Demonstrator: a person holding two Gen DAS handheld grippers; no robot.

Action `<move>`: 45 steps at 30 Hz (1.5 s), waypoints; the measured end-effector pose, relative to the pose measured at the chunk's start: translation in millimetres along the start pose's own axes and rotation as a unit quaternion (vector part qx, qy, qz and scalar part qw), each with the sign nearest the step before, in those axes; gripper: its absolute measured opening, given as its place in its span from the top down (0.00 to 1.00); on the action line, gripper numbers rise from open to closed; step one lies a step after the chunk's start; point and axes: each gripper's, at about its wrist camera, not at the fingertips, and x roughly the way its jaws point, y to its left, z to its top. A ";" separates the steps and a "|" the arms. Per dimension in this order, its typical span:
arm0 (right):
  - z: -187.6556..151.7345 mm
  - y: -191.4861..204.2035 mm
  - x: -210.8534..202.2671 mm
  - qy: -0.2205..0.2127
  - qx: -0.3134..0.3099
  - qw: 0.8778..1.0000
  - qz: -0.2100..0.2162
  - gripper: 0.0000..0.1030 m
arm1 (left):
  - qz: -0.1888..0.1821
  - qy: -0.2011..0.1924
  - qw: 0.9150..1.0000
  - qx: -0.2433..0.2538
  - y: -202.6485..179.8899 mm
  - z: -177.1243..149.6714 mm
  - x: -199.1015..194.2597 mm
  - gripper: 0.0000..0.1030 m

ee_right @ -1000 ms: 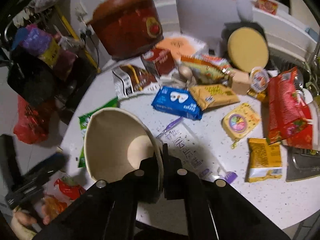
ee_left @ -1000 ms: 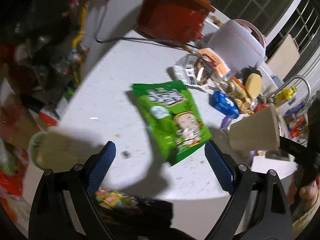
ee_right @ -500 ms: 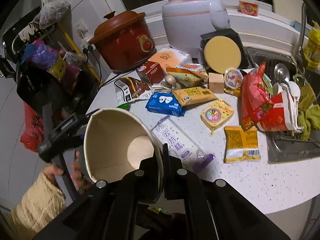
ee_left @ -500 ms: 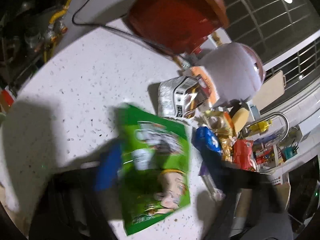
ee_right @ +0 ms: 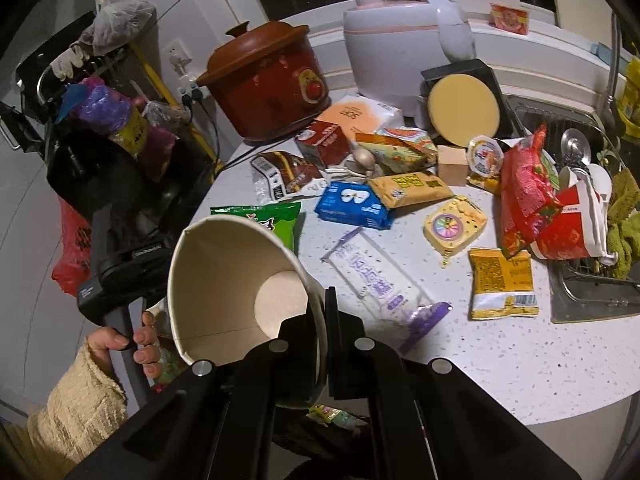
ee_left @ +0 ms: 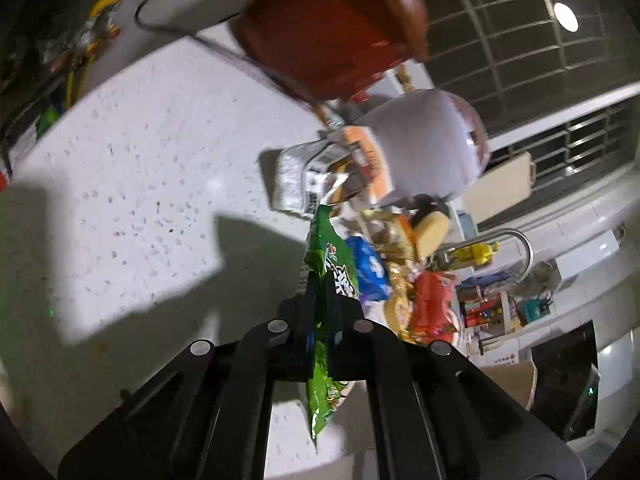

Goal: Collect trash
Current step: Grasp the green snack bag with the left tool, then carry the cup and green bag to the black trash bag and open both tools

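Note:
A green snack bag (ee_left: 330, 248) stands edge-on between the fingers of my left gripper (ee_left: 322, 280), whose jaws are closing tight on it; the pads press both faces. In the right wrist view the same green bag (ee_right: 264, 220) lies at the left edge of the white speckled counter (ee_right: 520, 360), partly hidden behind a cup. My right gripper (ee_right: 322, 304) is shut on the rim of that beige paper cup (ee_right: 224, 280), which is tipped with its mouth towards the camera. A person's hand (ee_right: 136, 340) in a cream sleeve holds the left tool's handle.
Wrappers crowd the counter: a blue wipes pack (ee_right: 352, 204), a purple-white sachet (ee_right: 380, 280), a yellow packet (ee_right: 502, 280), a red bag (ee_right: 524, 196). A red clay cooker (ee_right: 268, 84) and a pink rice cooker (ee_right: 400, 40) stand behind. A sink (ee_right: 592, 296) is right.
My left gripper went from wide open over the flat green bag to shut on it, and the bag now stands on edge. The right gripper drew back a little with the cup.

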 end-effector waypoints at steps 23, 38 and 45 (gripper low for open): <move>-117.1 78.0 56.7 0.155 -0.137 0.976 0.067 0.97 | 0.069 0.067 0.995 0.019 38.6 -122.8 -141.7 0.99; -294.8 -8.9 287.8 0.275 -0.042 0.956 -0.095 0.28 | 0.248 0.220 0.943 -0.018 268.5 -227.4 34.9 0.90; -272.3 -2.6 245.7 0.238 -0.035 0.967 -0.079 0.33 | 0.286 0.217 0.933 0.006 254.3 -222.1 18.4 0.34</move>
